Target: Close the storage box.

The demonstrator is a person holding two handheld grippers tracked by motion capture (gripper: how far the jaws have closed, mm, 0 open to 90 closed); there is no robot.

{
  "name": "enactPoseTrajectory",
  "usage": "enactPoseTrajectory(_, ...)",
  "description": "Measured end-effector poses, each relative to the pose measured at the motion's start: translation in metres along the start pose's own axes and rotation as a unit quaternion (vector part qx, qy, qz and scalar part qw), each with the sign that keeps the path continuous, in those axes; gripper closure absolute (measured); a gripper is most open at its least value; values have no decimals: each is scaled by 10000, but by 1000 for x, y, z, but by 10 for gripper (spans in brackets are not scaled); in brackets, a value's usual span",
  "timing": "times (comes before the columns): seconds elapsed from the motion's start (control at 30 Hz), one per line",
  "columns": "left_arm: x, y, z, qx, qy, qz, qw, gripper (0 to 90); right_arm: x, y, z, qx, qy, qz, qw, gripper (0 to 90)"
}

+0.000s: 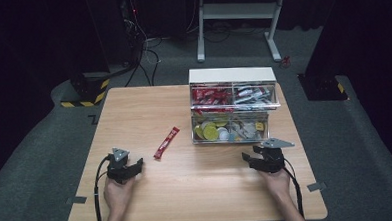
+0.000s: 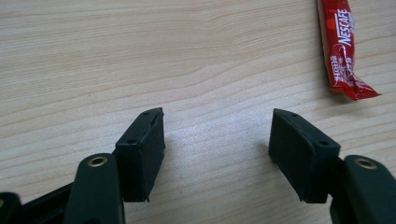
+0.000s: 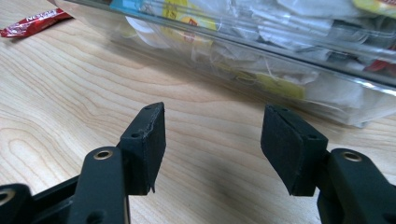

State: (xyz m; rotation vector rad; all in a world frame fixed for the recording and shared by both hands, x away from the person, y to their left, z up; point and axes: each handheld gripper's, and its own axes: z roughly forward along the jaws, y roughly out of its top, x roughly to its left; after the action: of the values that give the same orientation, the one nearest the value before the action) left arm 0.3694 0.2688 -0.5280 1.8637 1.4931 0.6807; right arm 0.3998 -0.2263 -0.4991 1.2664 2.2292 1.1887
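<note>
A red sachet [image 1: 166, 142] lies on the table [image 1: 134, 108], just ahead of the left gripper [image 1: 138, 164]; the right gripper [image 1: 246, 157] sits well apart. Both gape, empty.

Red sachet [image 2: 344, 51] with white lettering beyond the black left gripper [image 2: 217, 140]; pale woodgrain table [image 1: 187, 186]; clear organizer [image 1: 232, 111], white-topped, before the black right gripper [image 3: 212, 140].

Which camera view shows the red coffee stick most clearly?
The left gripper view: the red coffee stick is close, with readable lettering, though its top is cut off. The high view shows it whole but small. The right gripper view catches one end.
</note>
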Motion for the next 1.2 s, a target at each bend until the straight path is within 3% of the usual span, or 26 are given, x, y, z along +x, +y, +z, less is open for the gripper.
enactPoseTrajectory(0.8, 0, 0, 0, -2, -2, -5, 10000, 360, -7, -5, 30, 349, -487, 15, 9982, 414)
enactPoseTrajectory(0.97, 0, 0, 0, 1, -4, -4, 10000, 360, -5, -3, 33, 434, -689, -195, 9965, 410)
enactPoseTrajectory(1.03, 0, 0, 0, 0, -6, -5, 10000, 359, -5, -3, 34, 460, -750, -265, 9958, 391)
enactPoseTrajectory(1.2, 0, 0, 0, 12, -6, 32, 10000, 349, -6, -2, 35, 482, -883, -178, 9948, 320)
